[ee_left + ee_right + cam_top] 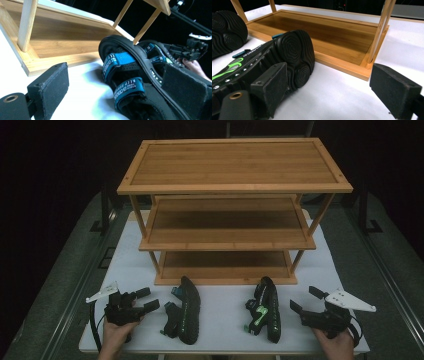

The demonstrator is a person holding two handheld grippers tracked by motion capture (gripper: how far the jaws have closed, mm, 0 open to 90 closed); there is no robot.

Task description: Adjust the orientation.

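Two black sandals lie on their sides near the front edge of the white surface (225, 330), just before the three-tier bamboo shelf rack (227, 245). I hold my left claw (146, 299) wide, empty, near the front-left corner, just beside the black sandal with blue straps (186, 311). My right claw (306, 301) gapes wide too, empty, near the front-right corner, just beside the black sandal with green markings (265, 310). Neither claw touches a sandal, and the sandals lie apart.
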